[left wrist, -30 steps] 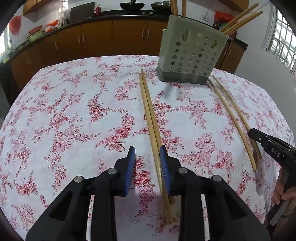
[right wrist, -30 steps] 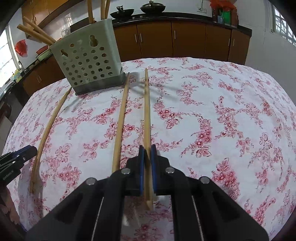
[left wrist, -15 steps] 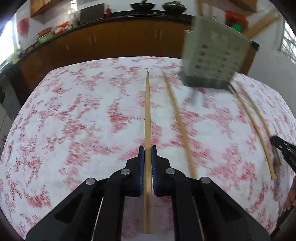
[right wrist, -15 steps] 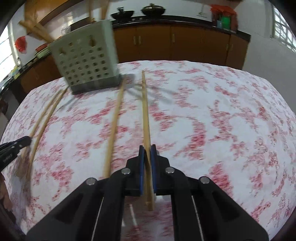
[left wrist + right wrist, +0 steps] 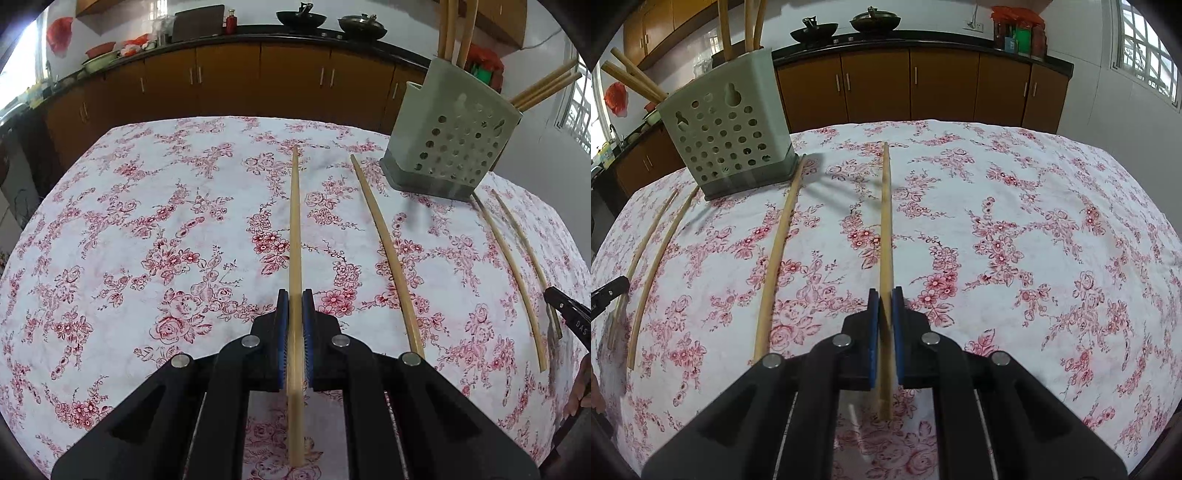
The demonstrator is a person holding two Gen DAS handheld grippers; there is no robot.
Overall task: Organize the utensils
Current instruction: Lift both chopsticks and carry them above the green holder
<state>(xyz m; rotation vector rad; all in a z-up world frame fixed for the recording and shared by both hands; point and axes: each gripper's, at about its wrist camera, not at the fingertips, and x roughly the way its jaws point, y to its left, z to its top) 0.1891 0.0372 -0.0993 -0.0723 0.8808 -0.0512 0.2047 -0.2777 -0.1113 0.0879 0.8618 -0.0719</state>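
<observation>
Closest to the camera, the left gripper [image 5: 295,306] is clamped down on one wooden chopstick [image 5: 294,221], blue pads [image 5: 282,332] squeezing it near the thick end, with the rest of the stick running straight ahead over the floral tablecloth [image 5: 147,221]. It's the same on the other side: the right gripper [image 5: 885,302] is pinched tight on a second chopstick [image 5: 885,221] at about the same place along its length. I honestly can't tell if either stick is off the cloth or still resting on it. Just beside each gripped one lies a loose mate, flat on the cloth: a spare stick [image 5: 388,251] to the right of the left gripper's and another spare [image 5: 775,251] to the left of the right gripper's. Farther back, near the table's far edge, stands the pale perforated utensil holder [image 5: 454,147], upright, with several chopsticks [image 5: 465,33] already poking out of the top. Behind the table there are brown kitchen cabinets [image 5: 258,81] and two dark pans [image 5: 301,18] sitting on the counter.
</observation>
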